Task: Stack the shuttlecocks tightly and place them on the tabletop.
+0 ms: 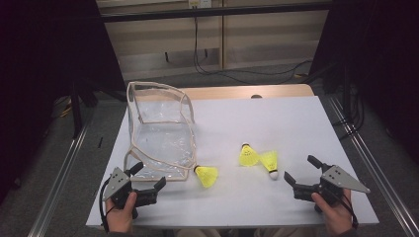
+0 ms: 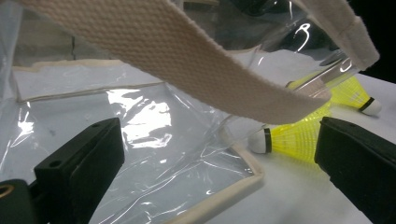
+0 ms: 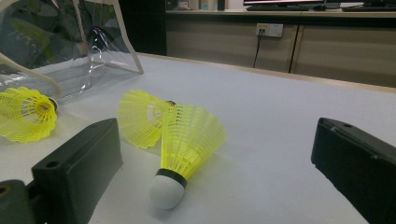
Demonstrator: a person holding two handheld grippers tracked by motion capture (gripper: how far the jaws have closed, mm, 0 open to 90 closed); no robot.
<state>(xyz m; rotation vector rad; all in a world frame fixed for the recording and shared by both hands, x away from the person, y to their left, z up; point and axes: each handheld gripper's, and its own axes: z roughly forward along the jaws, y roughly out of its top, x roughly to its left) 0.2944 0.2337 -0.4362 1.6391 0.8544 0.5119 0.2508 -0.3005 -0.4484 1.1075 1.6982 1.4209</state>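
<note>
A clear plastic bag [image 1: 163, 133] with cream webbing trim lies on its side at the left of the white table [image 1: 276, 123], its mouth facing the person; nothing lies inside it — the floor of the bag shows only crumpled film and glare. Three yellow shuttlecocks rest on the table outside it. The near-left shuttlecock [image 1: 206, 176] lies just beside the bag's front corner, white cork toward the bag and skirt flaring away to the right, long axis roughly across the table; in the left gripper view its cork sits right at the trim, under the drooping webbing strap [image 2: 187, 60]. The middle shuttlecock [image 1: 248, 156] and the right shuttlecock [image 1: 270, 163] lie touching, skirts overlapping; the right one points its cork toward the person, axis running near to far. The left gripper [image 1: 147, 176] hangs at the bag's mouth, jaws spread wide and empty; the right gripper [image 1: 301, 170] sits just right of the pair, jaws likewise parted — gripping nothing. Beyond the table, cables trail over the floor.
</note>
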